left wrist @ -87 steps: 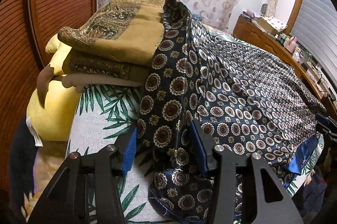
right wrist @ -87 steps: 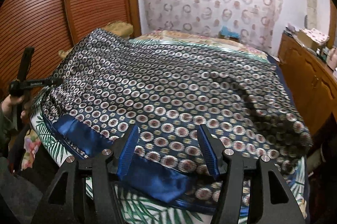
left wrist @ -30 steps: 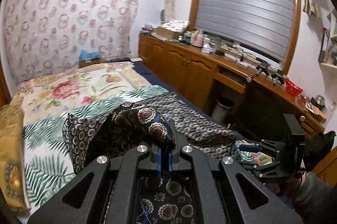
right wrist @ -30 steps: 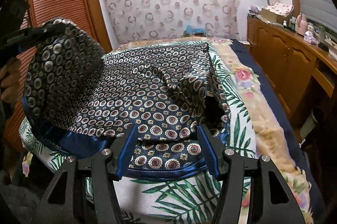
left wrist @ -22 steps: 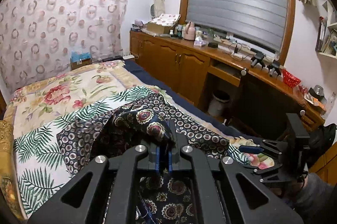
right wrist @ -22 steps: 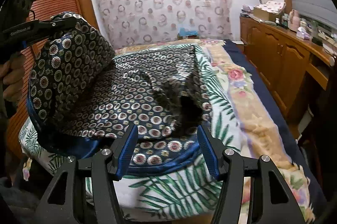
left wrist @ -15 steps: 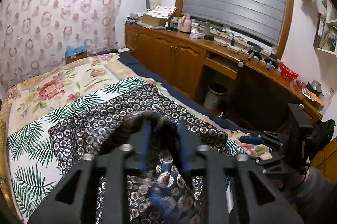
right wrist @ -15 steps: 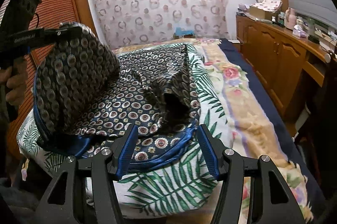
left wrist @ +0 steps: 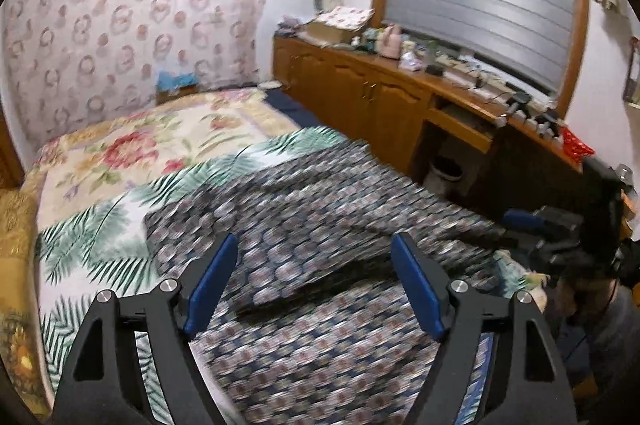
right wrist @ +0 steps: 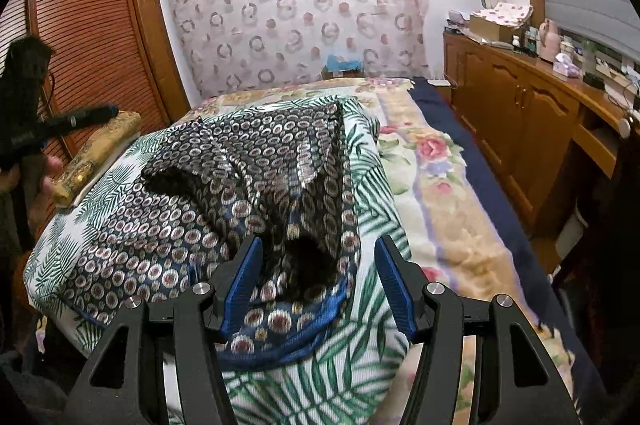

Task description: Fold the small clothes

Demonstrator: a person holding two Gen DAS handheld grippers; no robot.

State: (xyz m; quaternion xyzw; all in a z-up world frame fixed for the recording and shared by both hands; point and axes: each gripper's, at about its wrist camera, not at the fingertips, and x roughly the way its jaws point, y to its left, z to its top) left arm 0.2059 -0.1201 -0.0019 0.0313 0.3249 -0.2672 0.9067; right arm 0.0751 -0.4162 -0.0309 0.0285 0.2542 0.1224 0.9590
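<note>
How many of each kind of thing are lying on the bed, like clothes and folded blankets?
Dark blue patterned garments: 1
Folded yellow-brown blankets, at the bed's left edge: 1
Total: 2

A second ago the left hand-held gripper (left wrist: 314,283) pinched a raised fold of the navy patterned garment (right wrist: 256,185); its jaws have just been opening, nothing between them now. The released fold now lies across the garment on the bed (right wrist: 432,225) (blurred in the left view).
</note>
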